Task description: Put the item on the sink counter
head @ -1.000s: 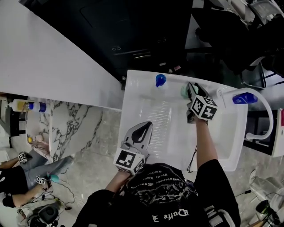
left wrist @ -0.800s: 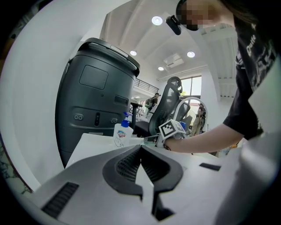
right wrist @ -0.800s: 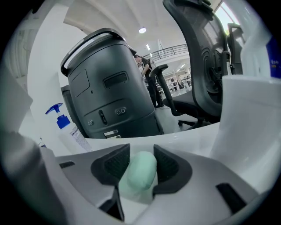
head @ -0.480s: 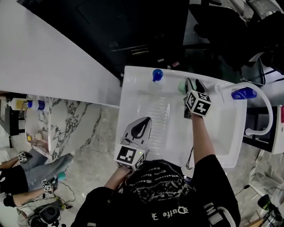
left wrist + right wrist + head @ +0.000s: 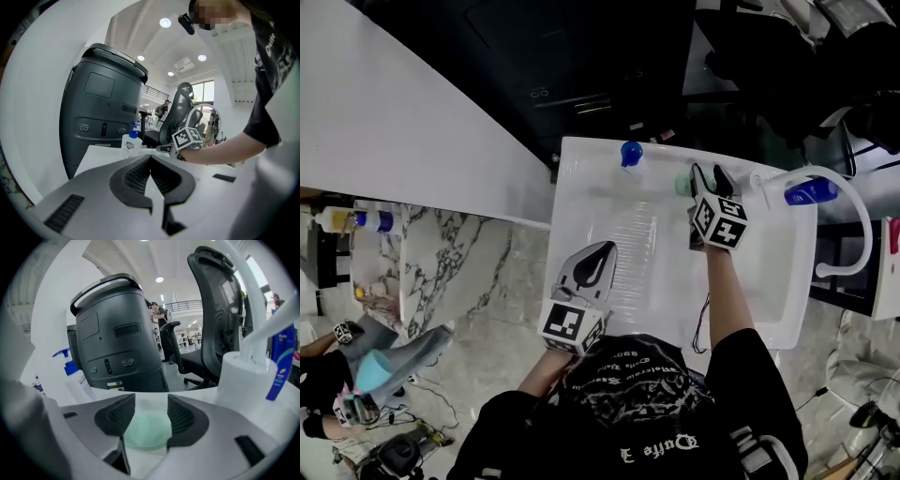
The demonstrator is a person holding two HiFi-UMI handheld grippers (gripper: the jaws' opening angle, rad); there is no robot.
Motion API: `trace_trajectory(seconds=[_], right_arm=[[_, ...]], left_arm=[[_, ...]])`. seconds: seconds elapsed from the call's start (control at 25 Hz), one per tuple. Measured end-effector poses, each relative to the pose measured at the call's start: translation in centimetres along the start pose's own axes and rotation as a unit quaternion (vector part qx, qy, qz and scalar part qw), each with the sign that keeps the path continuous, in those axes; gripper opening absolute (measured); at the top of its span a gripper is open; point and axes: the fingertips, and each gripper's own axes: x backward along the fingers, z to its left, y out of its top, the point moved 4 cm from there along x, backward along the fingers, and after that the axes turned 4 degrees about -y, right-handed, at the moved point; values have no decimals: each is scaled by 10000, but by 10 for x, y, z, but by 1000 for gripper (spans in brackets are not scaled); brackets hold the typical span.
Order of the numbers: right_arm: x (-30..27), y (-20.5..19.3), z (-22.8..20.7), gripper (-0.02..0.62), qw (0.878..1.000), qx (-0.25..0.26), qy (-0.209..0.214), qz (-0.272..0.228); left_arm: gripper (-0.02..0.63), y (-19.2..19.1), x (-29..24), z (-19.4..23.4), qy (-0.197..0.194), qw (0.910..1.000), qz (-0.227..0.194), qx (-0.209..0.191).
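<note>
White moulded bench (image 5: 581, 216) across the head view, with a ribbed draining area at centre and the basin toward the right. Behind its far edge, a large dark grey housing (image 5: 117, 333) with a handle on top. At the right rear corner, a white arched tap (image 5: 861, 225), with a blue bottle (image 5: 811, 192) just beside its base. Left gripper (image 5: 607, 247) over the near left part of the bench: fingers (image 5: 133, 176) closed tip to tip, nothing between. Right gripper (image 5: 711, 174) at the far edge, between tap and pump bottle (image 5: 630, 154): fingers (image 5: 117, 416) wide apart, just opened further, no squeeze on anything. Between those fingers, pale green round item (image 5: 147, 430), resting on the bench near the rear rim, just left of the tap base, well apart from the left gripper
</note>
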Motion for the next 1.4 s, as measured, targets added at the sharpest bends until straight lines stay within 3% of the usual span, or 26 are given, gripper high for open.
trace_trajectory(seconds=[0.56, 0.88, 1.08, 1.24, 1.4], right_arm=[[130, 49, 55, 186, 9882, 979, 213, -1159], [190, 28, 91, 166, 9854, 1081, 246, -1295], [219, -4, 107, 132, 9873, 1028, 181, -1197], [235, -20, 113, 49, 9884, 904, 22, -1217], [244, -31, 113, 8, 9870, 905, -109, -1321]], left_arm=[[8, 18, 25, 2, -130, 9986, -521, 3], [8, 22, 46, 7, -77, 9973, -730, -44], [8, 19, 59, 3, -124, 9965, -824, -44], [8, 18, 65, -2, -202, 9958, -890, -117], [8, 17, 70, -9, -276, 9951, -909, -280]])
